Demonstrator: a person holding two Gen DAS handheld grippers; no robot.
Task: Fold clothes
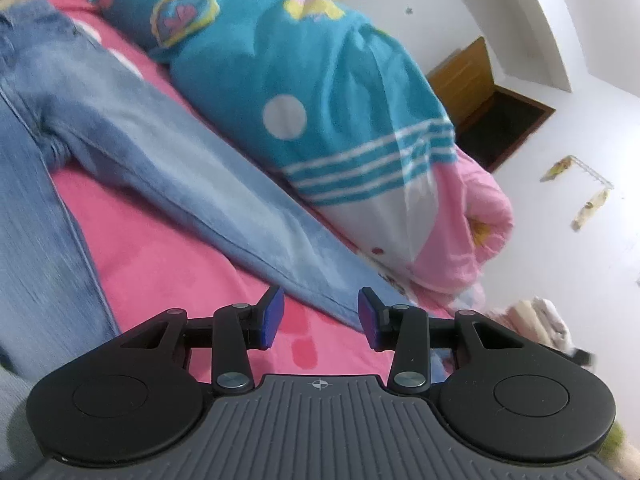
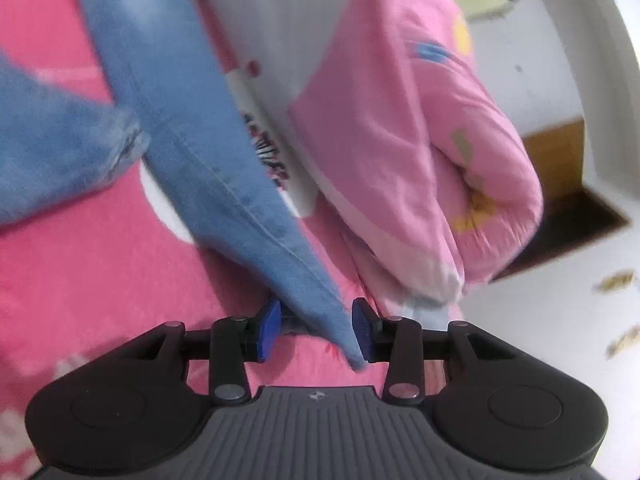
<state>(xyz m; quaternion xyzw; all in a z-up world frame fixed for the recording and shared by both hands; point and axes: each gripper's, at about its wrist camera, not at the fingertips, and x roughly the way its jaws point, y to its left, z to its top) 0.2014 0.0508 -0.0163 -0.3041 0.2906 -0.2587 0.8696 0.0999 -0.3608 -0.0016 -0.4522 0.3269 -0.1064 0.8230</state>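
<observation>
While the jeans (image 1: 132, 148) lie spread on the pink bedsheet (image 1: 168, 256), one leg runs lengthwise beside the folded quilt (image 1: 304, 92). Its hem tip sits between the right gripper (image 2: 316, 330) jaws, which stand parted, not pinching. Left gripper (image 1: 320, 320) spread, empty, over bare sheet.

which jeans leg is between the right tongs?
The long, straight leg of the jeans that lies beside the folded pink quilt; its hem end sits between the right tongs, which stand apart. The other leg lies off to the left, clear of them.
</observation>
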